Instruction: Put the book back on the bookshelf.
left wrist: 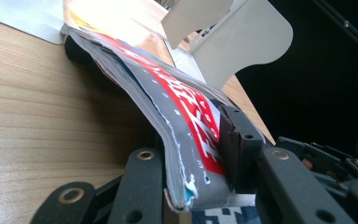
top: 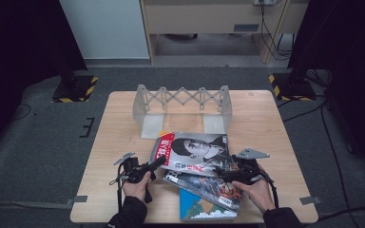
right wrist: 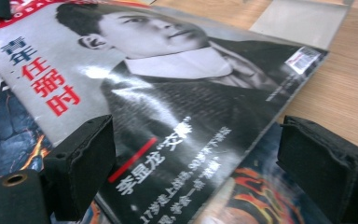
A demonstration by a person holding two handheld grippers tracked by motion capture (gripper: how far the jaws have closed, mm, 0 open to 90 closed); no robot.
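The counter (top: 123,114), pale wood, carries everything. At its far side stands a grey rack (top: 183,102) with a scissor-lattice back and two flat end plates, open toward the person and holding nothing.

Nearer the person lies a loose pile of three magazines. The top magazine (top: 195,151) has a grey cover with a black-and-white portrait, a red masthead strip along its left edge, and red and white characters. It lies slanted across a dark, flame-patterned magazine (top: 209,187), with a blue-green magazine (top: 199,210) lowest, at the near edge.

The left gripper (top: 158,162) has its fingers (left wrist: 230,140) clamped on the top magazine's left, red-banded edge; in the left gripper view the spine end bows up off the counter between them, pages slightly fanned and the corner a little frayed. The right gripper (top: 228,167) rests at the magazine's right side with its fingers (right wrist: 81,163) wide apart, hovering over the cover and gripping nothing.

The step in hand looks like lifting the top magazine off the pile, probably to stand it in the rack. The next move likely calls for a firm left hold while the limp cover is raised, the right fingers taking the opposite edge to stop it sagging, then turning it upright between the end plates.
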